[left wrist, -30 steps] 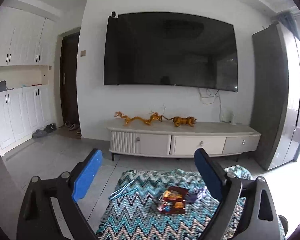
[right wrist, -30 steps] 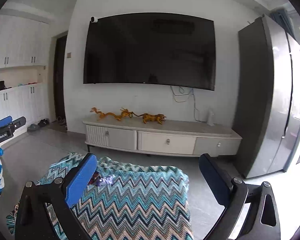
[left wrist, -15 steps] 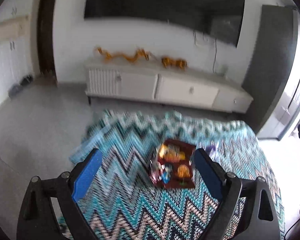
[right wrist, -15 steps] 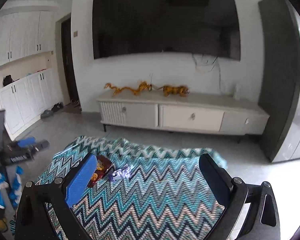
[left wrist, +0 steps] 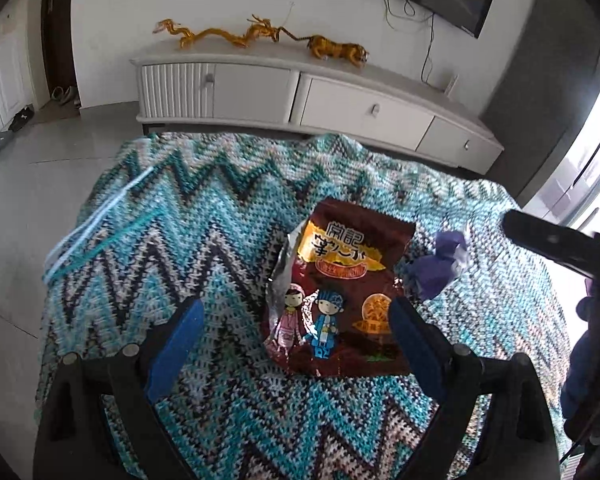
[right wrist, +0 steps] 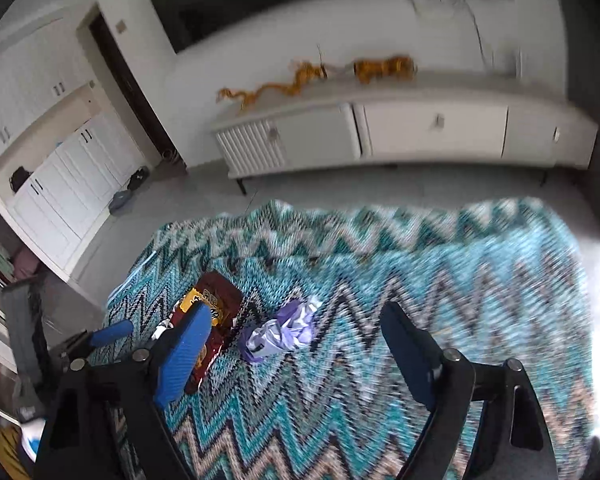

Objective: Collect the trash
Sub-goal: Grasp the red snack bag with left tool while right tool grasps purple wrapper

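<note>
A dark red snack bag [left wrist: 340, 288] lies flat on a teal zigzag knitted cloth [left wrist: 180, 240]. My left gripper [left wrist: 296, 324] hovers over its near end, open, blue pads either side and clear of it. A crumpled purple wrapper [left wrist: 440, 268] lies just right of the bag. In the right wrist view the purple wrapper [right wrist: 284, 330] sits ahead of my right gripper [right wrist: 296, 328]; its jaws are closing and nothing is pressed between them. The snack bag [right wrist: 212, 312] lies partly behind the left blue finger [right wrist: 184, 352]. The other gripper [right wrist: 108, 332] shows at the left edge.
A white TV cabinet [left wrist: 320, 96] with golden dragon and tiger figures [left wrist: 260, 36] stands behind the cloth. A loose teal and white yarn strand [left wrist: 100, 232] lies at the cloth's left side. Grey tiled floor [left wrist: 40, 168] surrounds it, with shoes [left wrist: 20, 116] by white cupboards.
Both grippers have tilted down from facing the TV wall and dropped toward the cloth. The snack bag and purple wrapper now sit close under them. The right jaws have narrowed.
</note>
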{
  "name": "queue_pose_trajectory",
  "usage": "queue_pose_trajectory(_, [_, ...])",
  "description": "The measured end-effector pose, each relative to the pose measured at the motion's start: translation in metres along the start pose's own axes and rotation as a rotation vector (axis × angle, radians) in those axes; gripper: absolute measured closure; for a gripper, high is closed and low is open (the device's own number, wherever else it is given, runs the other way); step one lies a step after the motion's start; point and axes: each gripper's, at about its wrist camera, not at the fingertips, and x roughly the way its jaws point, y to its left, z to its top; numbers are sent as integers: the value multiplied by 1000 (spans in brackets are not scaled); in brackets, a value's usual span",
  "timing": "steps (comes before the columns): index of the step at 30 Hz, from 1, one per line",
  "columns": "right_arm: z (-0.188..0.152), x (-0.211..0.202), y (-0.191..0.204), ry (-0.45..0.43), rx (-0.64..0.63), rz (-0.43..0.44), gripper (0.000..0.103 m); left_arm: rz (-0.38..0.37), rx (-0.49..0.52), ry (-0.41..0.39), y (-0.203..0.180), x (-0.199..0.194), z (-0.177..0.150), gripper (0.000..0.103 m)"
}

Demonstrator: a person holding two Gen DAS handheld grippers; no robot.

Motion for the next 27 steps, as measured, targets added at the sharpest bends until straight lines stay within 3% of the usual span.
queue_pose_trajectory(3, [-1,23,-1,43,34,3,30,-5,10,13,-3,9,1,13])
queue_pose_trajectory(4, [-2,30,-2,58,39,-2,30,-5,15,19,-5,12,0,19])
queue_pose_trajectory(7, [-7,45,-3,94,42,-17,38,0,27,30,-10,17,-3,42])
queue_pose_trajectory(9, [-11,49,-4,108,42,-8,50,12,36,24,-13,17,-4,54])
queue_pose_trajectory(11, [-14,49,-5,108,36,2,57,-7,26,26,-12,14,-5,80])
queue_pose_trajectory(13, [-15,44,-5,98,28,14,61,-29,14,29,-10,11,-5,90])
queue_pose_trajectory(20, [-29,13,-4,55,8,38,64,-72,3,-16,-12,-12,-11,100])
queue_pose_trajectory(27, [-47,-42,-2,-5,-22,39,64,-79,7,-75,-16,-54,-19,101])
